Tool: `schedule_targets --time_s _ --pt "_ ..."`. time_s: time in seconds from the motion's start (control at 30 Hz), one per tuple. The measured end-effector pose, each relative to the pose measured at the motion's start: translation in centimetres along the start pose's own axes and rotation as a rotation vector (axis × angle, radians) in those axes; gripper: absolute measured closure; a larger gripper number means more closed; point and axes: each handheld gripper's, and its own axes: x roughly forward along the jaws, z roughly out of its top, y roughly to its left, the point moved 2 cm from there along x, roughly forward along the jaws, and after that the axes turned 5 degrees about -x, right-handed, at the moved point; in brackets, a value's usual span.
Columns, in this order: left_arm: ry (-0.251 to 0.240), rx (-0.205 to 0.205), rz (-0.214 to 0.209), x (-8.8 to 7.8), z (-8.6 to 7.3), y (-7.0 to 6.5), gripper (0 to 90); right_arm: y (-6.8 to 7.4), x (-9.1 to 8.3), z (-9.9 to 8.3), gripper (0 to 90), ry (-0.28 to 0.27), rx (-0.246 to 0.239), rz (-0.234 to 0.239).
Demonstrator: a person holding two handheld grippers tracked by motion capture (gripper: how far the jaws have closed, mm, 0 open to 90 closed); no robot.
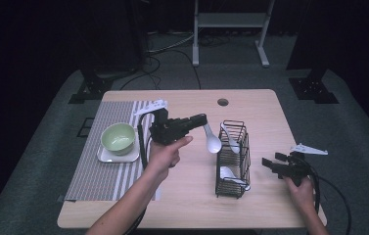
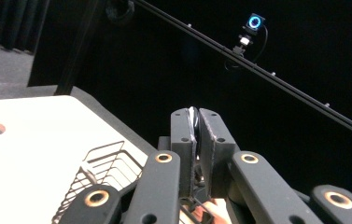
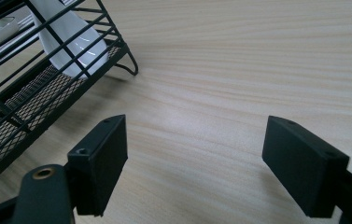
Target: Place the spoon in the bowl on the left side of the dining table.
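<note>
A wooden table (image 1: 260, 205) seen from above. The left gripper (image 1: 202, 119) is held level above the middle of the table, pointing toward 3 o'clock, its jaws pinched tight on the handle of a white spoon (image 1: 212, 139). The spoon hangs from the jaw tips, its long axis running down toward 5 o'clock, bowl lowest. In the left gripper view the jaws are pressed together with a thin white edge between them (image 2: 192, 122).

Just beside the spoon, at 3 o'clock from it, stands a black wire caddy (image 1: 232, 159), narrow and long from 12 to 6 o'clock, with two more white spoons resting in it. At 9 o'clock from the left gripper, a green bowl (image 1: 118, 137) sits on a small white plate (image 1: 104, 156) on a striped placemat (image 1: 91, 181).

The left forearm reaches in from 6 o'clock, wrist level. The left hand is the nearer one to both bowl and caddy.

The right gripper (image 1: 266, 163) rests low at 3 o'clock from the caddy, pointing back at it, jaws spread wide with nothing between them (image 3: 194, 163)
</note>
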Motion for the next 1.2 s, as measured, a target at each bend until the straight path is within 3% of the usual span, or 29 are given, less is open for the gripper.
schedule_targets --time_s 0.7,1.2 --pt "-0.046 -0.004 0.081 -3.6 0.8 2.2 84.9 0.0 0.0 0.0 21.1 0.003 0.007 -0.01" --pt "-0.075 -0.031 0.148 -6.3 0.7 4.2 84.9 0.0 0.1 0.0 21.1 0.01 0.005 -0.014"
